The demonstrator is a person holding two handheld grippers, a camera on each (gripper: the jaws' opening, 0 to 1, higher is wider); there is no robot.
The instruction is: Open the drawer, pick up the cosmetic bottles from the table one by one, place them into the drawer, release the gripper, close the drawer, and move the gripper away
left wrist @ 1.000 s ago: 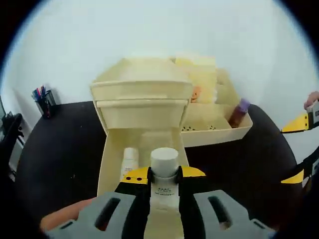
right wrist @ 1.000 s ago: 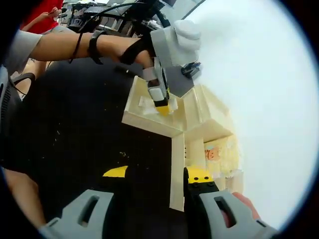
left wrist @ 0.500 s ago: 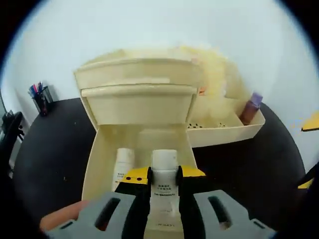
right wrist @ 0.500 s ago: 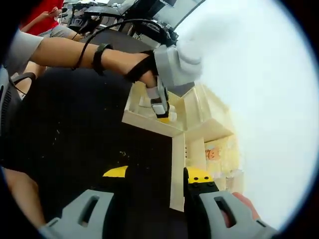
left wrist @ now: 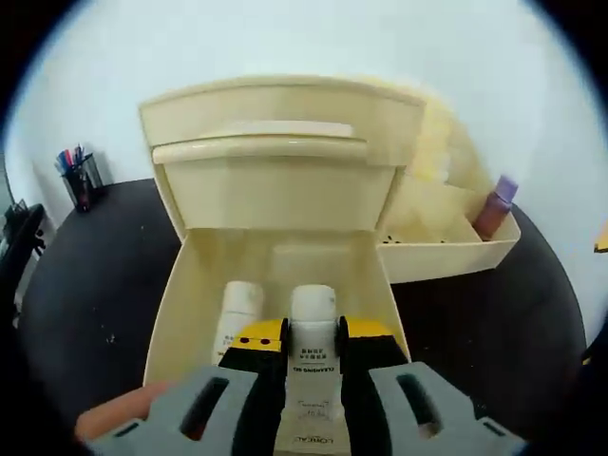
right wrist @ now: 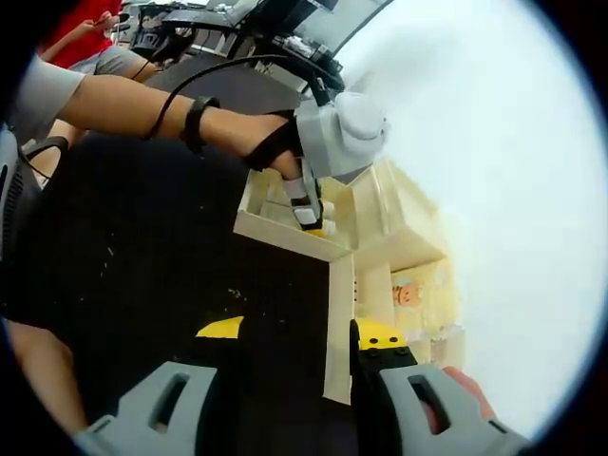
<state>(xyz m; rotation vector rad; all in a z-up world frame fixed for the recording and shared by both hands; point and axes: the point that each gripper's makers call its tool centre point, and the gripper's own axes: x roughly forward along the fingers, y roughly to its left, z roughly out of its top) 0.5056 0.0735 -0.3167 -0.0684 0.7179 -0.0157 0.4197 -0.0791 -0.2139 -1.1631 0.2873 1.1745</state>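
A cream drawer unit (left wrist: 275,114) stands on the black table, its drawer (left wrist: 285,256) pulled out toward me. My left gripper (left wrist: 313,331) is shut on an upright white cosmetic bottle (left wrist: 313,313) and holds it low inside the drawer. A second white bottle (left wrist: 237,318) lies in the drawer just to its left. In the right gripper view, the left gripper (right wrist: 309,211) dips into the drawer (right wrist: 285,233) on a person's arm. My right gripper (right wrist: 299,332) hangs open over the table beside the unit, with nothing between its jaws.
A cream organiser tray (left wrist: 446,252) adjoins the unit on the right and holds a brown bottle with a purple cap (left wrist: 494,204). A pen cup (left wrist: 81,185) stands at the far left of the black table (left wrist: 85,285). A white wall rises behind.
My left gripper has gone forward and down with the bottle, from above the drawer's front to well inside it. The right gripper has stayed where it was.
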